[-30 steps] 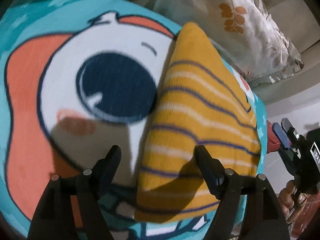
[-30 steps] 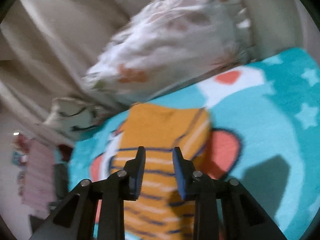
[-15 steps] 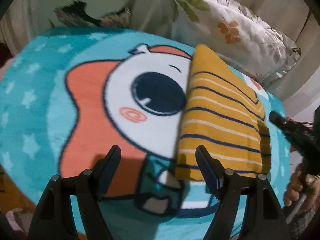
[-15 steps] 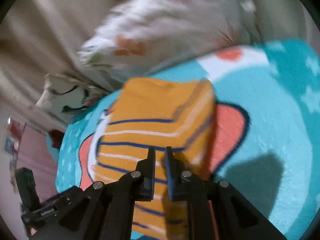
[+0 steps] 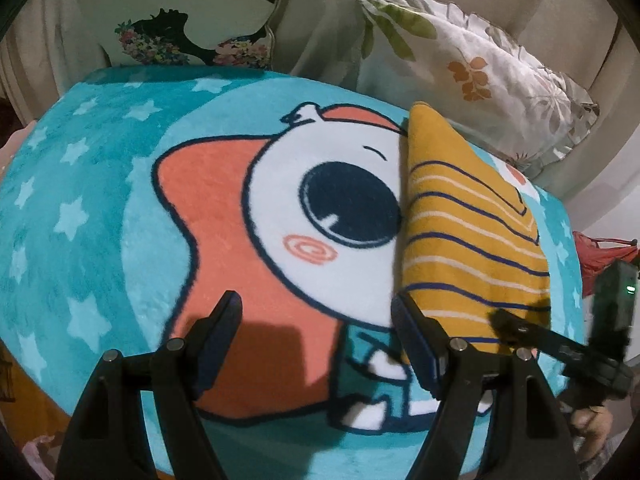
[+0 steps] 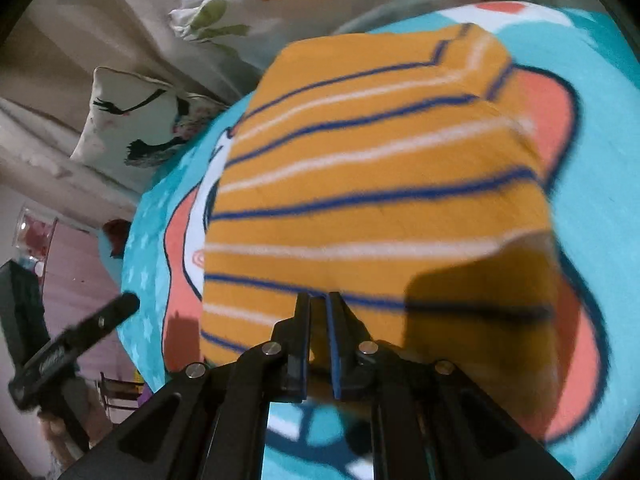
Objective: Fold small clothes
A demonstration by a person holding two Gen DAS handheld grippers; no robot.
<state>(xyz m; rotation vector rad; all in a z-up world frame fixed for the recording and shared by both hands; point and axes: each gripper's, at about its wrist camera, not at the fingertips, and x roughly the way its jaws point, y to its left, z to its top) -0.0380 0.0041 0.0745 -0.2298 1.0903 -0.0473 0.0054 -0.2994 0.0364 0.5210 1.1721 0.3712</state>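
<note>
1. The left hand-held gripper [image 5: 316, 332] is spread wide, holding nothing, above the fuzzy blue cartoon blanket [image 5: 100, 208].
2. The right hand-held gripper [image 6: 319, 320] is pressed together, pinching the near edge of the folded yellow striped shirt [image 6: 372, 184].
3. The soft knit shirt lies on the blanket, its long side running away toward the leafy pillow [image 5: 480, 68].

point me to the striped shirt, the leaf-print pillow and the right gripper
striped shirt [image 5: 460, 240]: left wrist view, middle of folded top face.
leaf-print pillow [image 5: 480, 72]: left wrist view, orange leaf print.
right gripper [image 6: 319, 320]: right wrist view, midway between fingertips.
</note>
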